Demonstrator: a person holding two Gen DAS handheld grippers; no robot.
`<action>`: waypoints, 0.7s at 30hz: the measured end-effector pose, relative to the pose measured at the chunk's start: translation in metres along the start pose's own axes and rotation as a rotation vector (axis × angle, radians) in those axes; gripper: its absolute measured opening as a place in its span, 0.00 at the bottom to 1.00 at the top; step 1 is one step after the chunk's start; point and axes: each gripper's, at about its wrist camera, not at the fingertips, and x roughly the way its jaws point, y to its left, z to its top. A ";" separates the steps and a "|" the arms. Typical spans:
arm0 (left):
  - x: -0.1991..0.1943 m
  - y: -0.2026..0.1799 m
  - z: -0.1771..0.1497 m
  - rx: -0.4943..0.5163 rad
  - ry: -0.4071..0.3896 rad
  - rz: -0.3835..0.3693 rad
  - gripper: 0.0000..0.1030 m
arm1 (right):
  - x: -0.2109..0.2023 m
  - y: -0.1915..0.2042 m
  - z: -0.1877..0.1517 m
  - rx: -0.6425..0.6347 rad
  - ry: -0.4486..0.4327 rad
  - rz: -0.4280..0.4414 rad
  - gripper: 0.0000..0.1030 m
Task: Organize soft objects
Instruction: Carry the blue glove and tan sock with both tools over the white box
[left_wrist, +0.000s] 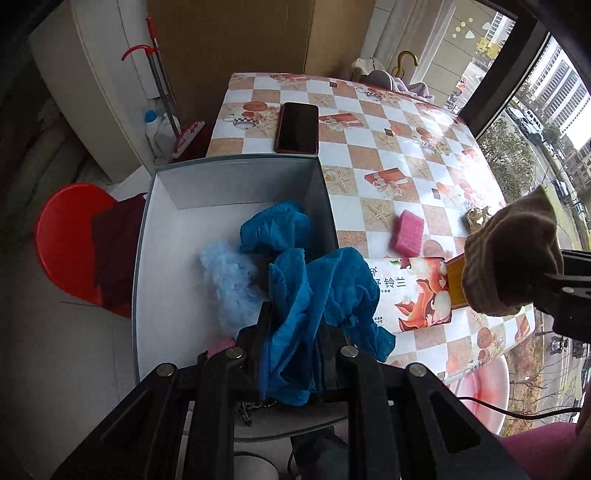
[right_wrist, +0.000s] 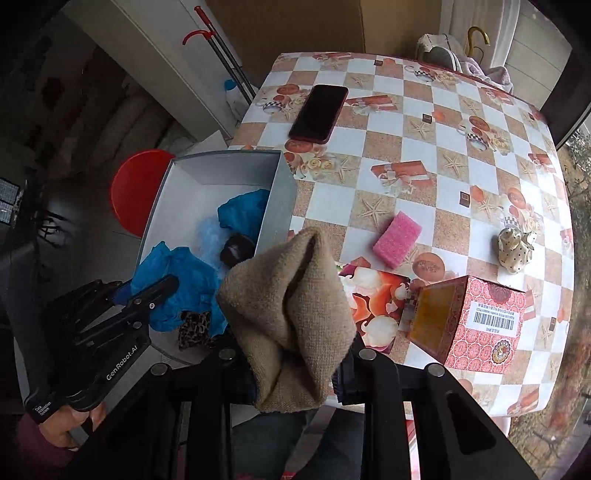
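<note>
Both tongs are clenched over the grey box (left_wrist: 236, 177): left tongs (left_wrist: 295, 332) grasping blue cloth (left_wrist: 314, 291), right tongs (right_wrist: 295, 373) grasping tan cloth (right_wrist: 291, 310).

Both wrist views look steeply down, close above, sharing grey box (left_wrist: 236, 177) and checkered table (right_wrist: 424, 192)

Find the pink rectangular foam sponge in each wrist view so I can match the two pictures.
Left wrist view: the pink rectangular foam sponge lies right of centre on the checkered tablecloth, right of the open grey box.
Right wrist view: the sponge lies near the middle of the picture, beyond the beige cloth.
Shared landmark: the dark smartphone lies farther back on the table in both.
</note>
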 end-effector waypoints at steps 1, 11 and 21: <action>0.000 0.004 -0.002 -0.011 0.000 0.004 0.20 | 0.002 0.004 0.001 -0.014 0.005 0.001 0.29; -0.001 0.036 -0.016 -0.099 0.010 0.032 0.20 | 0.019 0.042 0.013 -0.117 0.048 0.014 0.29; 0.004 0.052 -0.026 -0.142 0.032 0.049 0.20 | 0.034 0.071 0.020 -0.182 0.073 0.030 0.29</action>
